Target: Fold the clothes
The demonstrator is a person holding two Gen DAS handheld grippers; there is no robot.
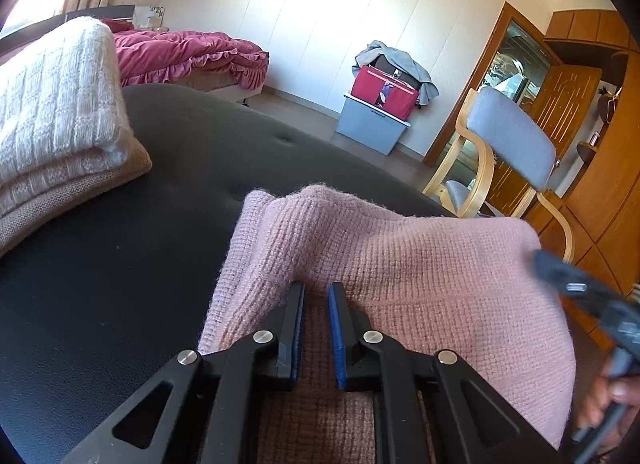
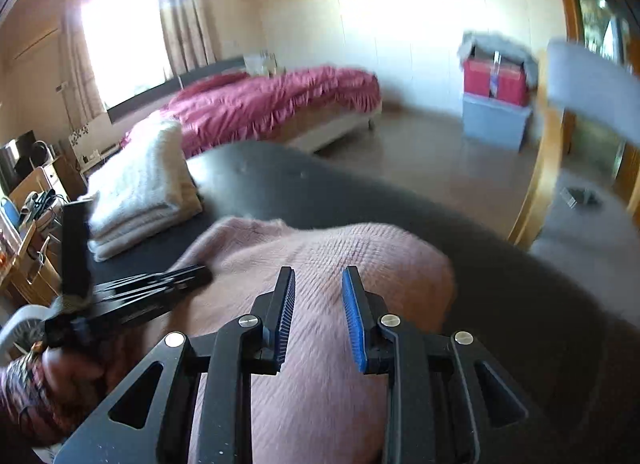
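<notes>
Black padded leather, dimpled by a button or two, makes up the bench (image 1: 120, 284) where the folding is being done. Nearest to the cameras, the left hand-held gripper (image 1: 316, 296) rests low on the pink knitted sweater (image 1: 420, 264), its blue pads a narrow gap apart with knit lying in that gap; whether the pads actually pinch the fabric I cannot tell, since the tips sink into a crease. It seems placed there to hold a fold line down. The right hand-held gripper (image 2: 318, 284) hangs above the same sweater with its jaws parted and nothing between them, free of the cloth, probably on its way to another edge; that view is smeared by motion, so the sweater's far outline is only roughly readable. The sweater lies bunched at the near edge of the bench, one flap doubled over towards the middle, so the fold looks partly made. Further left, a stack of folded knitwear (image 1: 60, 112), white on top of beige, sits apart from the sweater, likely the finished pile kept clear of the working patch. Beyond the bench stand a wooden chair with grey cushions (image 1: 508, 144), a bed with a crimson ruffled cover (image 1: 192, 52) and a red bag on a grey box (image 1: 380, 100) against the wall.
</notes>
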